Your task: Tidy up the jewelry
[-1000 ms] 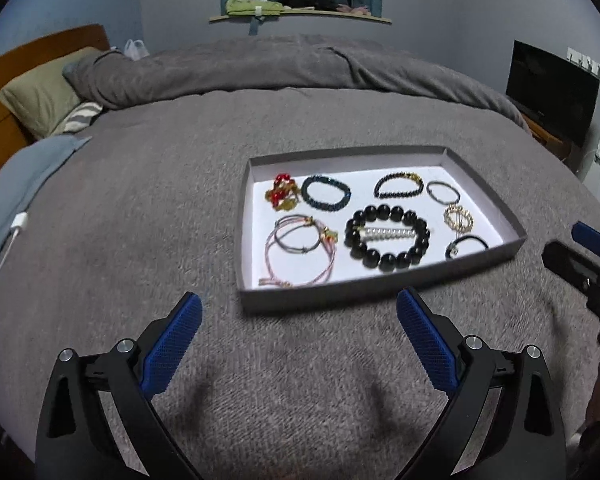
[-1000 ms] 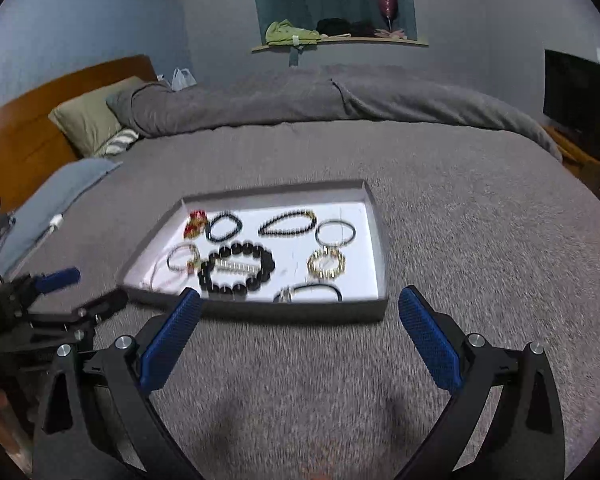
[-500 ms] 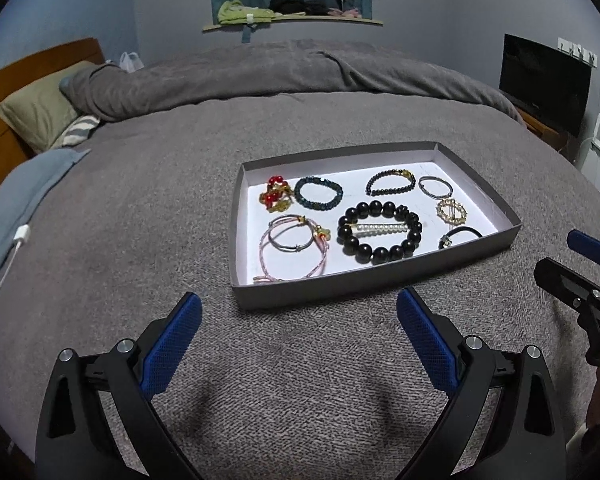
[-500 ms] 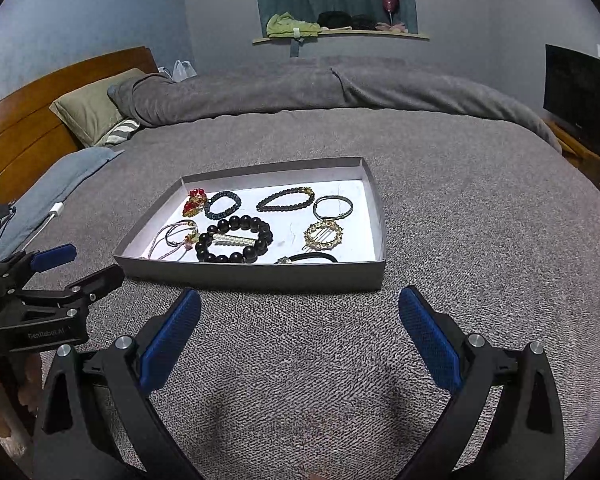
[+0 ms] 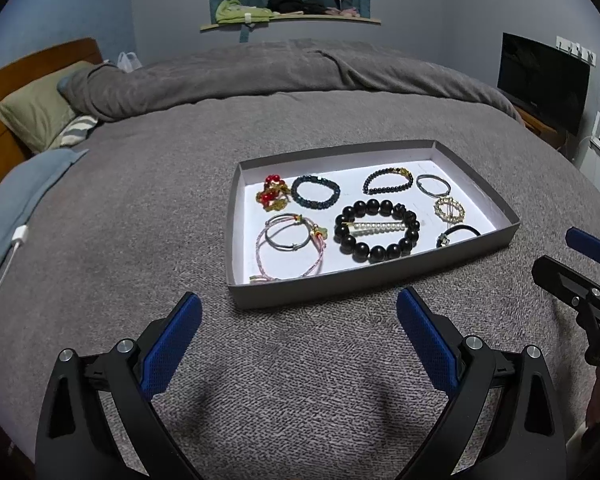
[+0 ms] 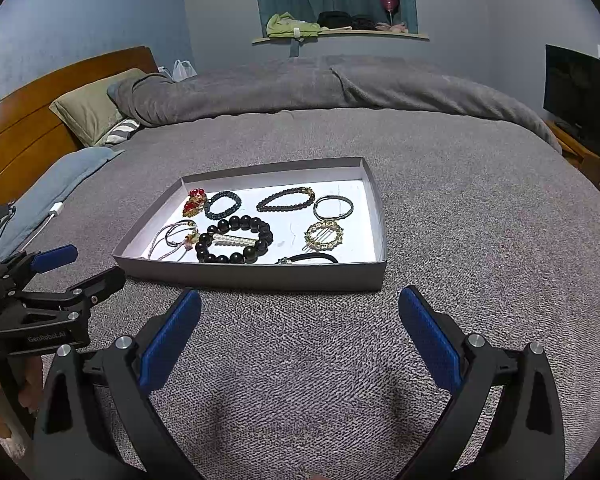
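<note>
A shallow grey tray (image 5: pixel 360 276) with a white floor lies on the grey bed cover and also shows in the right wrist view (image 6: pixel 260 276). It holds several bracelets: a large black bead bracelet (image 5: pixel 376 230) around a pearl bar, a pink cord bracelet (image 5: pixel 290 254), a red and gold piece (image 5: pixel 274 198), a gold ring piece (image 6: pixel 323 235). My left gripper (image 5: pixel 298 340) is open and empty, just short of the tray's near wall. My right gripper (image 6: pixel 298 336) is open and empty, also just short of the tray.
The grey bed cover (image 5: pixel 140 220) stretches all around the tray. Pillows (image 5: pixel 40 116) and a wooden headboard lie at the left. A white charger cable (image 5: pixel 8 256) lies on a blue cloth at the left edge. A dark screen (image 5: pixel 540 80) stands at the right.
Both grippers have drawn back a little and steadied; the tray sits slightly farther off and higher in both views. The jewelry has not moved. Both grippers stay open.
</note>
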The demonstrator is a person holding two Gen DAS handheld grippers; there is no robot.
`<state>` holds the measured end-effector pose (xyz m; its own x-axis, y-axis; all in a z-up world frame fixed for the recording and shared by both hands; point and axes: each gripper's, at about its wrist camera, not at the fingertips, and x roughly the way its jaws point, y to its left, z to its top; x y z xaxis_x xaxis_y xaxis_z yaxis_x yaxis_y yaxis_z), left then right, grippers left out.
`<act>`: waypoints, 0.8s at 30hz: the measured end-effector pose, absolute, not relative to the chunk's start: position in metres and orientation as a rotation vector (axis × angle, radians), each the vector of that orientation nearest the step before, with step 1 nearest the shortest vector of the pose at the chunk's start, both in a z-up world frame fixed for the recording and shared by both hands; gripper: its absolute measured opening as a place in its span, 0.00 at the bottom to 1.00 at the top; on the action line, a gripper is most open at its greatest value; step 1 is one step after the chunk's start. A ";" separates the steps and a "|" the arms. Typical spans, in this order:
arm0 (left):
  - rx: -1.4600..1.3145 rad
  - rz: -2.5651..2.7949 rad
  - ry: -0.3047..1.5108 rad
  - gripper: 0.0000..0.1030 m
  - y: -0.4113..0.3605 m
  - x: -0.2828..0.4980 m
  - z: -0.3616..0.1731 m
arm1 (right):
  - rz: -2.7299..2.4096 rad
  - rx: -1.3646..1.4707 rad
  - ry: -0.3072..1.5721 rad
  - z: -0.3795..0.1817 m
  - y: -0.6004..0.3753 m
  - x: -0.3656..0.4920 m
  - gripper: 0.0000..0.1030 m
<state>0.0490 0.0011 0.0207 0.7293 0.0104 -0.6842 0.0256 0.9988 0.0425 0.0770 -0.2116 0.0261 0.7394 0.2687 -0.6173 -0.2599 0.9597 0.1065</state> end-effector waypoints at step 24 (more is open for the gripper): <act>0.055 -0.012 0.756 0.94 0.000 0.050 0.018 | 0.292 0.012 0.682 0.023 -0.212 0.078 0.95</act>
